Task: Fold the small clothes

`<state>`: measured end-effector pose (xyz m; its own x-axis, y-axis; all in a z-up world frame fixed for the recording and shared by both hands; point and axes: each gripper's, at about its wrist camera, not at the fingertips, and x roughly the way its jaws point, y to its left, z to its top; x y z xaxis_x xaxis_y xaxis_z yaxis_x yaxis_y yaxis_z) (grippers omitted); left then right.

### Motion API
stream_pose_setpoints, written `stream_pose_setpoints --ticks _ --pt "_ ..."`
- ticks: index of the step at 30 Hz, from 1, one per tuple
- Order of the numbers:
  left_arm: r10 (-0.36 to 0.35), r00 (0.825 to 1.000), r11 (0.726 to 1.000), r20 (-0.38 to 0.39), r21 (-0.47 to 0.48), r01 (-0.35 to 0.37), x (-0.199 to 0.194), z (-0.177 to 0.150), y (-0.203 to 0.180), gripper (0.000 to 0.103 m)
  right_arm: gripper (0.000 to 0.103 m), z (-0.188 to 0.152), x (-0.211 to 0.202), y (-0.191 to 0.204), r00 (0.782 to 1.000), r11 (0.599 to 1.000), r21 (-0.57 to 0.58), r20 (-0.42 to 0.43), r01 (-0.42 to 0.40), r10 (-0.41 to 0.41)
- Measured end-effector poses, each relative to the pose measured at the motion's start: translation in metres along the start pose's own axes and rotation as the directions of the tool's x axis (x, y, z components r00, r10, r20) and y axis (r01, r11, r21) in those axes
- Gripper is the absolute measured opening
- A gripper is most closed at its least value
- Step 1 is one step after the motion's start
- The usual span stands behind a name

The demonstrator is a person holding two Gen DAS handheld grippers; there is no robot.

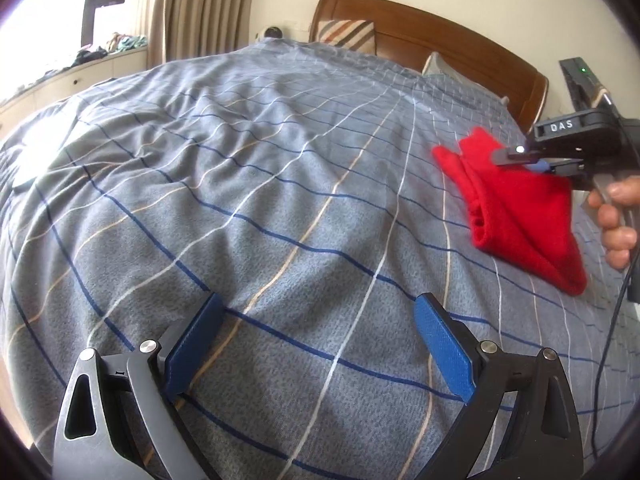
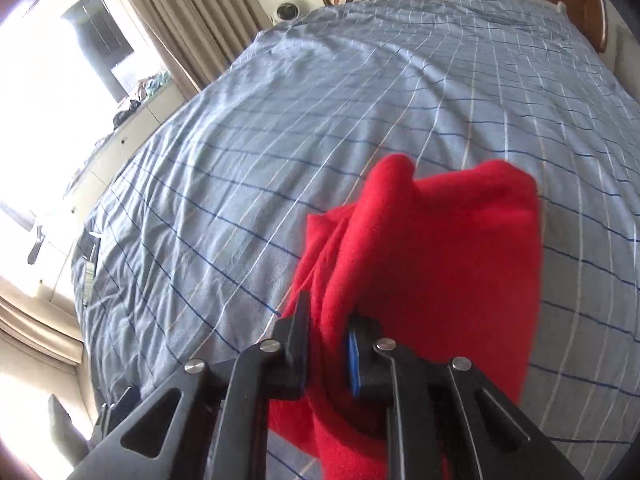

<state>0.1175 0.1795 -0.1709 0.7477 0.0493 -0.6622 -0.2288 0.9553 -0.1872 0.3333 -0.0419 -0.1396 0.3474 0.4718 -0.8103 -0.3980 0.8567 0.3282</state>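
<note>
- Nearest the left wrist lens, the left gripper [image 1: 320,344] fills the bottom of the frame, its blue-padded jaws spread wide with only bedding showing between them.
- Grey-blue checked bedspread [image 1: 240,168], crossed by dark blue, white and tan lines, covers the bed and takes up most of both views; it lies rumpled, with soft creases running through the middle.
- Bright window light [image 2: 36,92] washes out the left side of the right wrist view, and a sunlit patch falls on the bedspread at the left edge of the left wrist view.
- Beige curtains [image 1: 192,8] hang at the upper left, beside a low pale cabinet [image 1: 80,76] with loose items heaped on top.
- Curved wooden headboard [image 1: 432,36] stands against a cream wall at the top of the frame, with a striped pillow [image 1: 348,36] leaning on it and a pale pillow [image 1: 440,66] to its right.
- Red garment [image 1: 516,216] sits at the right of the left wrist view, partly folded, its lower end resting on the bedspread.
- Right gripper [image 1: 516,158], at the right edge, has its jaws pinching the upper edge of the red garment; a person's hand [image 1: 616,220] holds its handle.
- Seen from the right wrist, the red cloth is bunched between the two jaws and drapes across the lower right of the frame.
</note>
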Motion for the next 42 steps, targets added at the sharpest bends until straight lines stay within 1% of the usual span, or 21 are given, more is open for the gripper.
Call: stream_pose_setpoints --ticks 1,3,5,7,9,11,13,16,17,19,23,27,29,31,32,34,36,37,38,40,42 --pt "0.004 1.000 1.000 -0.002 0.007 -0.004 0.000 0.000 -0.001 0.097 0.038 -0.005 0.007 0.003 0.997 0.997 0.027 -0.022 -0.073 0.073" --pt "0.000 1.000 1.000 -0.004 0.004 0.000 -0.001 0.000 0.000 0.097 0.039 -0.012 0.001 0.005 0.973 0.971 0.065 -0.002 -0.230 0.231" --pt "-0.011 1.000 1.000 -0.005 -0.010 0.011 -0.001 0.001 0.003 0.097 0.040 -0.014 -0.021 0.003 0.954 0.953 0.049 0.049 -0.299 0.296" --pt "-0.021 1.000 0.999 -0.005 -0.027 0.021 -0.002 0.001 0.005 0.097 0.040 -0.015 -0.048 -0.003 0.958 0.964 0.013 0.110 -0.267 0.264" --pt "-0.024 1.000 0.999 -0.006 -0.036 0.023 -0.001 0.002 0.005 0.097 0.040 -0.019 -0.065 -0.010 0.983 0.992 -0.040 0.135 -0.121 0.125" --pt "-0.022 1.000 0.999 -0.007 -0.036 0.022 0.000 0.002 0.004 0.097 0.036 -0.029 -0.061 -0.015 0.994 0.995 -0.095 0.101 -0.024 0.034" --pt "-0.017 1.000 1.000 -0.009 -0.026 0.017 0.001 0.001 0.002 0.097 0.023 -0.042 -0.044 -0.016 0.999 0.991 -0.134 0.047 -0.017 0.023" --pt "-0.005 1.000 1.000 -0.008 -0.002 0.005 0.000 -0.002 -0.002 0.097 0.021 -0.067 -0.003 0.008 1.000 0.973 -0.230 -0.005 -0.008 0.007" --pt "-0.001 1.000 1.000 -0.007 0.005 0.001 0.000 -0.003 -0.003 0.097 0.021 -0.076 0.009 0.019 1.000 0.964 -0.266 -0.009 0.011 -0.014" --pt "0.006 1.000 1.000 -0.005 0.018 -0.006 0.000 -0.004 -0.003 0.097 0.021 -0.087 0.011 0.031 0.997 0.949 -0.306 0.051 0.072 -0.060" --pt "0.020 1.000 0.999 -0.004 0.039 -0.020 0.000 -0.006 -0.006 0.097 0.021 -0.082 -0.032 0.017 0.995 0.976 -0.218 0.097 0.021 0.001" --pt "0.022 1.000 0.999 -0.003 0.041 -0.022 0.000 -0.006 -0.007 0.098 0.023 -0.098 -0.084 -0.015 0.982 0.979 -0.179 0.180 0.096 -0.064" --pt "0.031 1.000 0.998 -0.005 0.058 -0.031 0.001 -0.007 -0.010 0.098 0.023 -0.107 -0.077 -0.041 0.984 0.983 -0.130 0.138 0.129 -0.111" --pt "0.034 0.999 0.996 -0.013 0.088 -0.033 -0.002 -0.008 -0.016 0.098 0.023 -0.119 -0.052 -0.067 0.993 0.992 -0.064 0.036 0.112 -0.110" --pt "0.023 0.999 0.995 -0.023 0.098 -0.021 -0.006 -0.007 -0.019 0.098 0.024 -0.123 -0.052 -0.073 0.995 0.995 -0.046 0.053 0.087 -0.084" --pt "-0.055 0.998 0.994 -0.032 0.095 0.058 -0.017 0.001 -0.023 0.098 0.024 -0.125 -0.065 -0.074 0.995 0.998 -0.020 0.090 0.056 -0.054" --pt "-0.160 0.987 0.983 -0.032 0.091 0.163 -0.024 0.022 -0.030 0.099 0.045 -0.120 -0.082 -0.077 0.992 1.000 0.009 0.129 -0.004 0.003" --pt "-0.204 0.978 0.974 -0.042 0.089 0.207 -0.023 0.037 -0.036 0.100 0.067 -0.116 -0.090 -0.080 0.986 1.000 0.023 0.163 -0.019 0.015" --pt "-0.248 0.967 0.964 -0.058 0.086 0.253 -0.018 0.053 -0.044 0.101 0.077 -0.111 -0.098 -0.085 0.980 0.999 0.041 0.197 -0.021 0.013" --pt "-0.355 0.926 0.928 -0.130 0.066 0.366 0.005 0.083 -0.064 0.102 0.079 -0.095 -0.106 -0.101 0.974 0.994 0.093 0.222 -0.054 0.033" --pt "-0.436 0.867 0.891 -0.243 0.022 0.454 0.043 0.107 -0.086 0.102 0.079 -0.076 -0.102 -0.123 0.972 0.980 0.166 0.223 -0.107 0.068"
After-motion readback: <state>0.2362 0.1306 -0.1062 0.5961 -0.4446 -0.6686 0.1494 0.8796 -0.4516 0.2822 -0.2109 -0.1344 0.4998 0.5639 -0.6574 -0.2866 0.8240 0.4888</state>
